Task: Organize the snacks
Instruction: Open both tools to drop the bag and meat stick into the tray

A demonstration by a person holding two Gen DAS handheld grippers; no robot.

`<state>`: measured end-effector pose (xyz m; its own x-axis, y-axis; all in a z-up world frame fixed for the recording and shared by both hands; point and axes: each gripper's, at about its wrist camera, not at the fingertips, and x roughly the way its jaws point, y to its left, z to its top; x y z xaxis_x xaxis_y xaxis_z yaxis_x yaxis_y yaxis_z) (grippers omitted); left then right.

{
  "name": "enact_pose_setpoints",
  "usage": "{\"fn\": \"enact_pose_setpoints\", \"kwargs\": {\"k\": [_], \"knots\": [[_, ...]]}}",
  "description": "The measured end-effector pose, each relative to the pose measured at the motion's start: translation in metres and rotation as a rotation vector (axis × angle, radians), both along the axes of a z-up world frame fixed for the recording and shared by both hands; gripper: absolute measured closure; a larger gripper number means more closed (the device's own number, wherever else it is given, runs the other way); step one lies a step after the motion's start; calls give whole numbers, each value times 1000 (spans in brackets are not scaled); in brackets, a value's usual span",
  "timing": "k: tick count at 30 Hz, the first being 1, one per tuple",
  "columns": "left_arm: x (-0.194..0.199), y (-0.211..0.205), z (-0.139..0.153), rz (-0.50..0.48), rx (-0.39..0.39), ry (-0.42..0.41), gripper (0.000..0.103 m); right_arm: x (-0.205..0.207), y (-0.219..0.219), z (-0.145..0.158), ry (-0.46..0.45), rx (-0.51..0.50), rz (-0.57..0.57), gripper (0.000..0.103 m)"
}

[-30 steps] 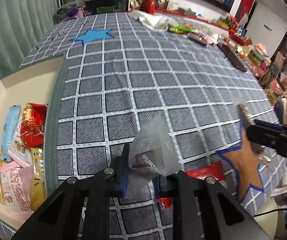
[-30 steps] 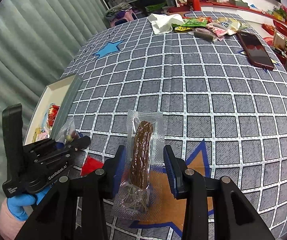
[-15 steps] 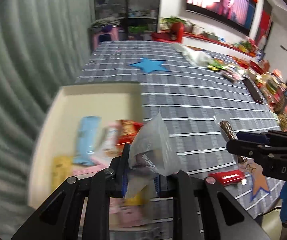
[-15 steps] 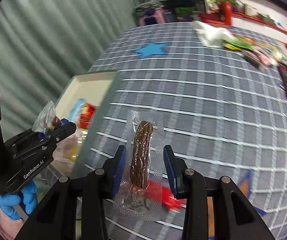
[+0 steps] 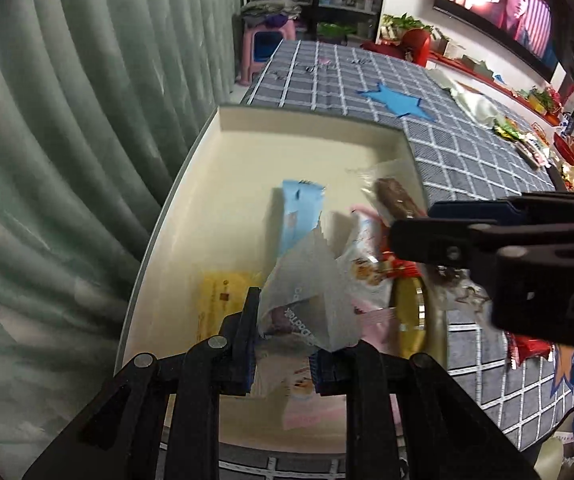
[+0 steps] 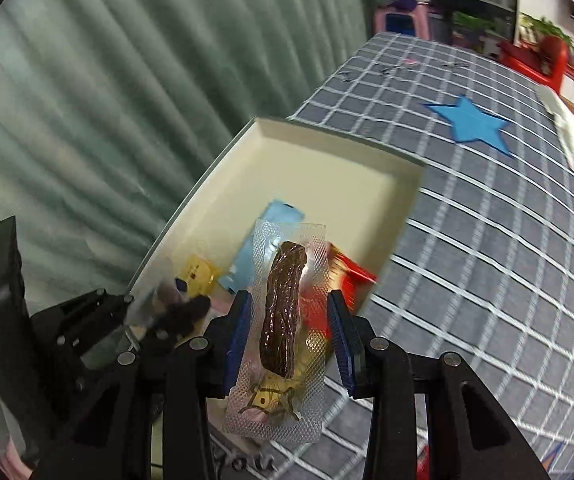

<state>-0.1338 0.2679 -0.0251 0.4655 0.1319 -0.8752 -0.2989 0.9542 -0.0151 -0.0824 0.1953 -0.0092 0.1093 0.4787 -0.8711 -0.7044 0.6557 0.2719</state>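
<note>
My left gripper is shut on a translucent white snack packet and holds it above the cream box. My right gripper is shut on a clear vacuum pack with a brown sausage, also over the box. The right gripper shows at the right of the left wrist view with the sausage sticking out. The left gripper shows low left in the right wrist view. In the box lie a light blue bar, a yellow packet, a red packet and pink packets.
The box sits at the edge of a grey checked tablecloth with a blue star. Green curtains hang to the left. A red snack lies on the cloth outside the box. More snacks lie at the far end.
Both grippers have swung left from over the tablecloth to over the cream box, each still holding its snack. The right gripper has come close beside the left.
</note>
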Motion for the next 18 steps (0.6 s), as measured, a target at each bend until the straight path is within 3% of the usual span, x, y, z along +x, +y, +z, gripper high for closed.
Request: {"fn": "enact_pose_setpoints", "kwargs": {"k": [4, 5, 7, 8, 9, 11, 12, 14, 18], "knots": [[6, 6, -12, 6, -15, 35, 79, 2, 21, -15, -2, -57, 27, 63], [7, 7, -14, 7, -15, 40, 72, 1, 25, -19, -7, -79, 39, 63], [6, 10, -16, 18, -14, 37, 43, 0, 28, -22, -13, -113, 60, 59], [5, 11, -16, 23, -13, 30, 23, -2, 30, -23, -30, -135, 75, 59], [3, 12, -15, 28, -11, 21, 19, -4, 32, -22, -41, -142, 82, 59], [1, 16, -15, 36, -10, 29, 19, -6, 32, -21, -61, -166, 91, 55], [2, 17, -15, 39, -12, 39, 19, -6, 31, -20, -64, -176, 94, 34], [3, 17, -16, 36, -12, 46, 17, -7, 27, -15, -99, -177, 84, 12], [1, 15, -13, 36, 14, 69, 16, -5, 22, -7, -77, -173, 75, 12]]}}
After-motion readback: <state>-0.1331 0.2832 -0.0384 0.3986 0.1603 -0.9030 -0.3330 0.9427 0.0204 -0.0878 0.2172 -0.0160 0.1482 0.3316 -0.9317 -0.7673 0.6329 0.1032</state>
